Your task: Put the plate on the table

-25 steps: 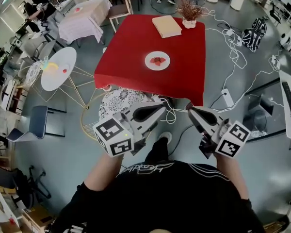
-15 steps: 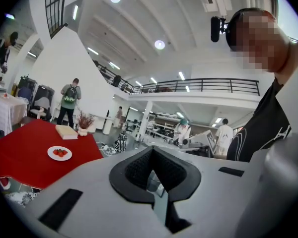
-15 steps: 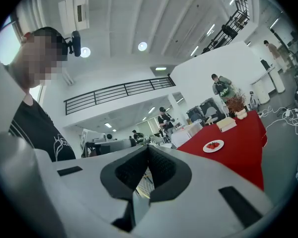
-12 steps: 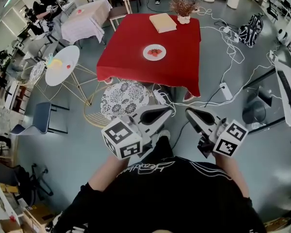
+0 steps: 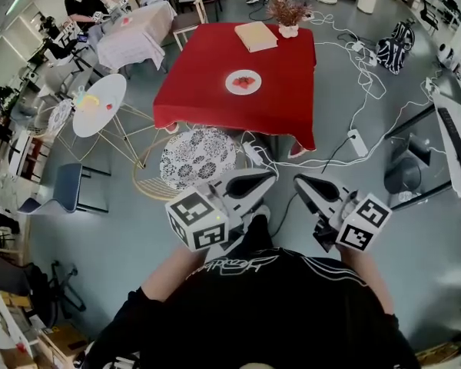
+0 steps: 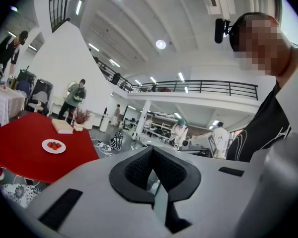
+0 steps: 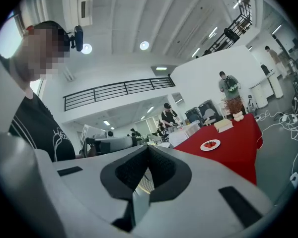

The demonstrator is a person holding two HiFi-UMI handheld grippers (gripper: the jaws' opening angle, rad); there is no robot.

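A white plate (image 5: pixel 244 81) with red strawberries lies in the middle of the red table (image 5: pixel 207 91), far ahead of me. Both grippers are held close to my body, well short of the table. My left gripper (image 5: pixel 270 177) is shut and holds nothing, and my right gripper (image 5: pixel 299 182) beside it is also shut and holds nothing. The left gripper view shows its closed jaws (image 6: pixel 151 151) with the plate (image 6: pixel 53 146) far off at the left. The right gripper view shows its closed jaws (image 7: pixel 148 149) with the plate (image 7: pixel 210 145) far off at the right.
A book (image 5: pixel 256 35) and a vase of dried flowers (image 5: pixel 287 14) sit at the table's far end. A patterned round stool (image 5: pixel 198 154) stands before the table, a white round table (image 5: pixel 98 104) at left. Cables and a power strip (image 5: pixel 356 142) lie on the floor at right.
The head view has shifted so the patterned stool shows fully and the red table sits a little higher. The left gripper has drifted slightly right. Both grippers stay shut.
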